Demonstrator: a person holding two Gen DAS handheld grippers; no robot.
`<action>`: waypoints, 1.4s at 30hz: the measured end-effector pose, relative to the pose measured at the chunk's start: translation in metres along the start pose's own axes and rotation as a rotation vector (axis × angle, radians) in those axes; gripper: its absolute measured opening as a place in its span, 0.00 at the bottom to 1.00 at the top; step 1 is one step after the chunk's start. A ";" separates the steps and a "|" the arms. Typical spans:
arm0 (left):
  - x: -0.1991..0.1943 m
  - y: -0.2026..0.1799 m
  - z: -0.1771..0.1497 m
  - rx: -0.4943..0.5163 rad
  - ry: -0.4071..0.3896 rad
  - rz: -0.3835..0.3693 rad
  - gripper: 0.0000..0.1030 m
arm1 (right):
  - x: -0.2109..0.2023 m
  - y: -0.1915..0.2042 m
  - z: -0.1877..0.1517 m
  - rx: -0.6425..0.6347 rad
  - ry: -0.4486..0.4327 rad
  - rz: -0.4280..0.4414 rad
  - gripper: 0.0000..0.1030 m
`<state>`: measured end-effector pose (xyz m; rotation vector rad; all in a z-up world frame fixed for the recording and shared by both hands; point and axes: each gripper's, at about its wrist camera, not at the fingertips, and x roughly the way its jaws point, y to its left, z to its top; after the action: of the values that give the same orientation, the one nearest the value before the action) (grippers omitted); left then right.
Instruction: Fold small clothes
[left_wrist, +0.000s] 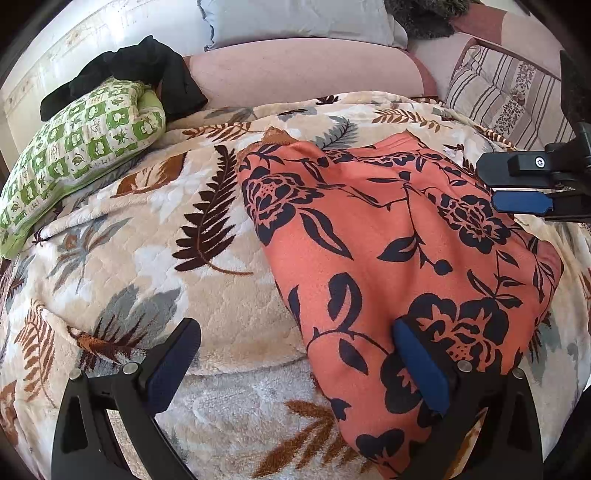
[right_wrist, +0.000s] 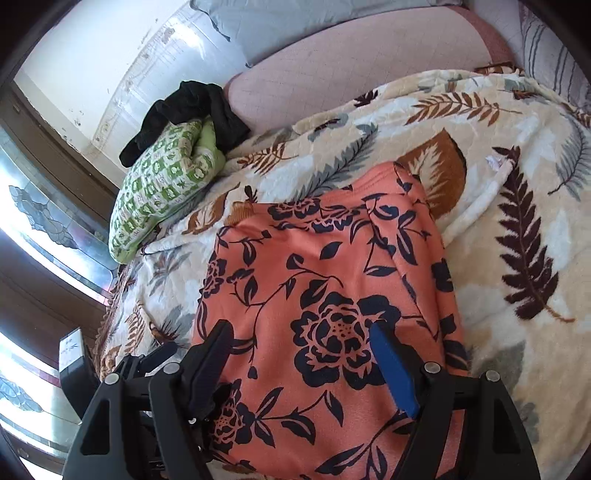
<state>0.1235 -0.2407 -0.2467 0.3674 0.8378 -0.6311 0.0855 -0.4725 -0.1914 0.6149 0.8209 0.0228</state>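
An orange garment with a dark flower print (left_wrist: 388, 229) (right_wrist: 314, 266) lies folded flat on the leaf-patterned blanket (left_wrist: 166, 229) (right_wrist: 517, 184). My left gripper (left_wrist: 295, 339) hovers open at the garment's near left edge. Its right finger (left_wrist: 417, 365) is over the cloth and its left finger over bare blanket. Nothing is pinched. My right gripper (right_wrist: 301, 339) stands open just above the middle of the garment, with only flat cloth below its spread fingers. It also shows from the side as my right gripper (left_wrist: 487, 182) at the garment's far right edge.
A green-and-white checked pillow (left_wrist: 81, 147) (right_wrist: 162, 192) lies at the blanket's far left with a crumpled black garment (left_wrist: 147, 70) (right_wrist: 192, 107) on it. A pink bolster (left_wrist: 303, 70), a pale blue pillow (left_wrist: 295, 22) and a striped cushion (left_wrist: 509, 96) line the back. A window (right_wrist: 37, 221) is at the left.
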 end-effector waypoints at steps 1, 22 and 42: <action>0.000 0.000 0.000 0.002 -0.001 0.001 1.00 | -0.001 0.001 0.000 -0.006 -0.002 0.005 0.77; -0.010 0.038 0.023 -0.091 -0.006 -0.262 1.00 | -0.019 -0.065 0.013 0.160 -0.047 -0.063 0.77; 0.021 0.035 0.036 -0.172 0.083 -0.643 1.00 | 0.032 -0.120 -0.006 0.295 0.115 0.306 0.77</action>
<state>0.1775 -0.2407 -0.2391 -0.0446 1.0899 -1.1335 0.0781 -0.5611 -0.2784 1.0225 0.8416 0.2205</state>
